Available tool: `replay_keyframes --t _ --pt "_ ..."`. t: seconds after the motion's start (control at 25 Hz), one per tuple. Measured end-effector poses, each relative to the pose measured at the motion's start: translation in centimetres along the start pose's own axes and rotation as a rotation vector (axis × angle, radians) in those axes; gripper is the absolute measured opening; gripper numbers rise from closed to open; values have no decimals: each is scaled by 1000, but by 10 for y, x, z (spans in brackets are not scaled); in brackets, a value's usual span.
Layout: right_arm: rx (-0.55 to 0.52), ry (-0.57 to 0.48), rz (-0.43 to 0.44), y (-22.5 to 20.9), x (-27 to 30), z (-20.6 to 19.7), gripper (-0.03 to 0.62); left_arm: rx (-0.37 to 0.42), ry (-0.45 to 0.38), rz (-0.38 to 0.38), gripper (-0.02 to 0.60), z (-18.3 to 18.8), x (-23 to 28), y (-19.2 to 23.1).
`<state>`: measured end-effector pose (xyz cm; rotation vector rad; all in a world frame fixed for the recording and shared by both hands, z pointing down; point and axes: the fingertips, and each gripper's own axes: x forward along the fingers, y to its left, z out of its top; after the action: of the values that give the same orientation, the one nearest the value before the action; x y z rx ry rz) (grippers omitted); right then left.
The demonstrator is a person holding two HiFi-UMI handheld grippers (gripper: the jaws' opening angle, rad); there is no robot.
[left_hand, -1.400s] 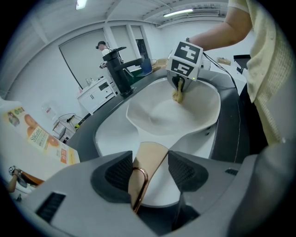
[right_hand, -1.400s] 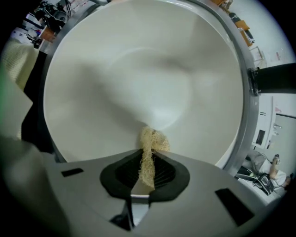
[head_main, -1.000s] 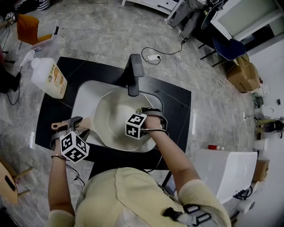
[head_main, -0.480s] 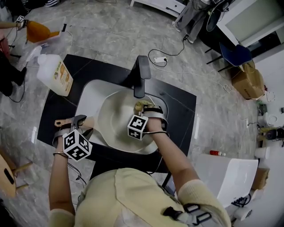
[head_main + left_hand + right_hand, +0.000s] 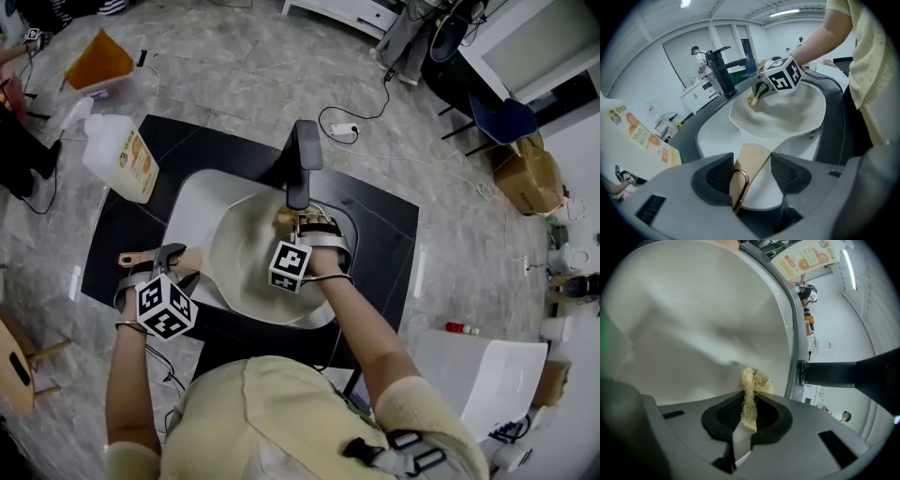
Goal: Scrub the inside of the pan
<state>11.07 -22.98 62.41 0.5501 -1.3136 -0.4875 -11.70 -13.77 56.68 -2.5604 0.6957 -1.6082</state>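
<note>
1. Edging closer to the black faucet (image 5: 302, 159) since a second ago, the right gripper (image 5: 298, 221) is pressing a scrubber (image 5: 286, 217) against the far inner wall of the pan (image 5: 248, 272).
2. Its jaws are clenching the straw-coloured scrubber, whose frayed end is sticking out beyond their tips.
3. The left gripper (image 5: 169, 261) is clamping the pan's beige handle (image 5: 192, 256) at the near left.
4. The pan is sitting in the white sink (image 5: 187, 211), just near of the faucet.
5. A detergent jug (image 5: 122, 155) is standing at the counter's far left.

Counter (image 5: 111, 246): black, white sink (image 5: 183, 214) inset.
On counter: detergent jug (image 5: 122, 156), far-left corner; black faucet (image 5: 301, 164) behind sink.
In sink: pan (image 5: 242, 274).
</note>
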Motion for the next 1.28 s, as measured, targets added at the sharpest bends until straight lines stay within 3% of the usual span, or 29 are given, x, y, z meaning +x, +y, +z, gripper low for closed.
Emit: replay_keyframes --t 0.4,0.68,0.84,1.04,1.28 --pt "21 -132 -62 -15 -7 37 47 -4 -4 2 249 -1 1 0" --pt "301 -333 18 -16 -29 60 47 -5 -7 2 249 -1 0 0" --pt "392 -385 48 -15 -44 62 48 -7 -8 4 249 -1 0 0" --pt "466 -343 99 -7 -48 49 48 -8 -11 3 249 0 0 -1" --pt "524 -140 173 15 -32 19 48 -10 -16 4 249 -2 0 0"
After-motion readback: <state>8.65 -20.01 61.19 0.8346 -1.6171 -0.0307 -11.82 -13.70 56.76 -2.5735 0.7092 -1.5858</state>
